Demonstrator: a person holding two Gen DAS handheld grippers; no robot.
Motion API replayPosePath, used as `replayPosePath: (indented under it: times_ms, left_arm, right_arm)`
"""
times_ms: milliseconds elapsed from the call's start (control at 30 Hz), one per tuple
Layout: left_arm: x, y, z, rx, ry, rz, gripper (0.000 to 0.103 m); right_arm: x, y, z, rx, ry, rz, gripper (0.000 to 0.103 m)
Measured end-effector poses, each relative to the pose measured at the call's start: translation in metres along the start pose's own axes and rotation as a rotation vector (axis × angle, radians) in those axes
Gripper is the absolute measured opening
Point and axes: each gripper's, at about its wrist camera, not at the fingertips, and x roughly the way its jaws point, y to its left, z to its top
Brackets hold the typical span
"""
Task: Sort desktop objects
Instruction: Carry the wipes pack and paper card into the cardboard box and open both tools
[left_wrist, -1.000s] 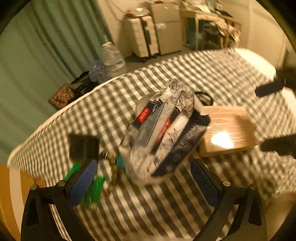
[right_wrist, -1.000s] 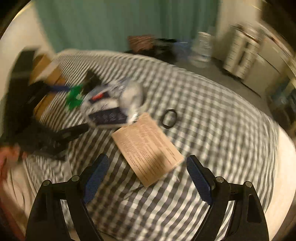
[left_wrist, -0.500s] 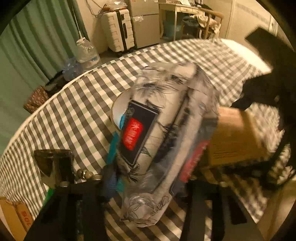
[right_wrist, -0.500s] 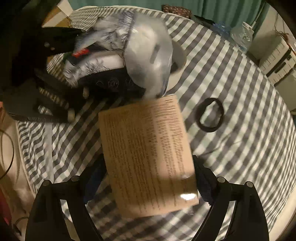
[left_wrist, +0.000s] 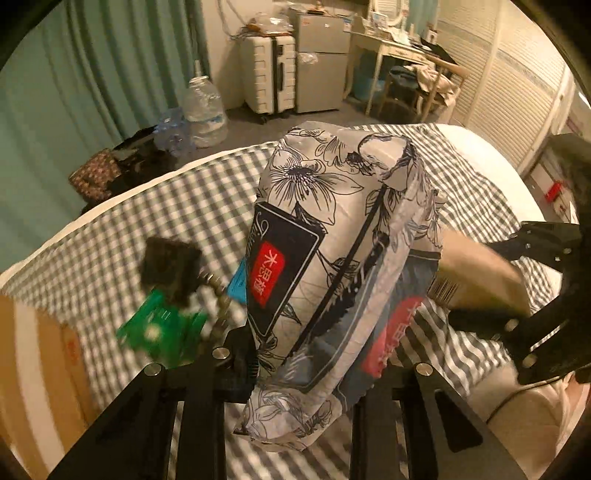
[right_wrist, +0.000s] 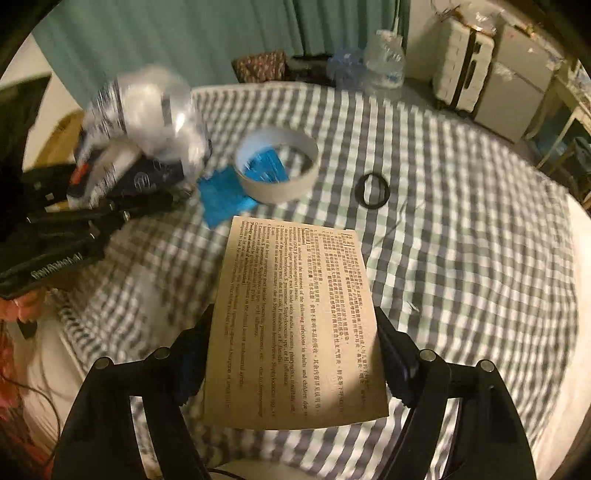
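A floral-print tissue pack (left_wrist: 332, 221) with red labels is between the fingers of my left gripper (left_wrist: 310, 354). The jaws are closing, the pads press its lower end, and it hangs clear of the checked tablecloth (left_wrist: 110, 229). In the right wrist view the same pack (right_wrist: 147, 110) is a blur at the upper left. A flat tan box (right_wrist: 295, 295) printed with text sits between the fingers of my right gripper (right_wrist: 295, 354). These jaws are closing too, and both pads touch the box's long sides. From the left wrist view the box (left_wrist: 480, 280) shows at the right, inside the right gripper (left_wrist: 517, 280).
On the cloth lie a white tape roll (right_wrist: 277, 166), a blue packet (right_wrist: 221, 195), a black ring (right_wrist: 372, 192), a green pack (left_wrist: 162, 328) and a dark clip (left_wrist: 170, 266) on a bead chain. A cardboard box (left_wrist: 33, 369) stands at the table's left edge.
My left gripper closed on the tissue pack and raised it, uncovering the tape roll and blue packet. My right gripper moved over the tan box and narrowed onto its sides.
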Motion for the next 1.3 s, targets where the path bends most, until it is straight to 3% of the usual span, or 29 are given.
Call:
replayPosePath:
  times_ms: [100,200,333,567,700,1033,1300]
  left_arm:
    - [-0.029,0.001,-0.011,-0.031,-0.012,0.017,0.027]
    - [-0.063,0.001,-0.02,-0.017,-0.039,0.081,0.027]
    - [-0.105,0.012,-0.028,-0.067,-0.084,0.086,0.027]
    - [-0.18,0.038,-0.047,-0.117,-0.181,0.118,0.027]
    - [-0.207,0.064,-0.061,-0.151,-0.215,0.139,0.028]
    - [-0.231,0.14,-0.103,-0.272,-0.24,0.183,0.028]
    - [-0.208,0.213,-0.153,-0.401,-0.182,0.202,0.028]
  right_arm:
    - [-0.033,0.008,0.003,0.027,-0.055,0.008,0.078]
    - [-0.066,0.03,0.003,0.016,-0.108,0.006,0.078]
    - [-0.102,0.061,-0.004,-0.013,-0.178,-0.022,0.078]
    - [-0.168,0.133,-0.016,-0.108,-0.336,-0.093,0.078]
    - [-0.191,0.177,-0.015,-0.164,-0.423,-0.077,0.078]
    - [-0.196,0.278,-0.001,-0.282,-0.461,-0.023,0.078]
    - [-0.137,0.337,0.027,-0.356,-0.373,0.06,0.078]
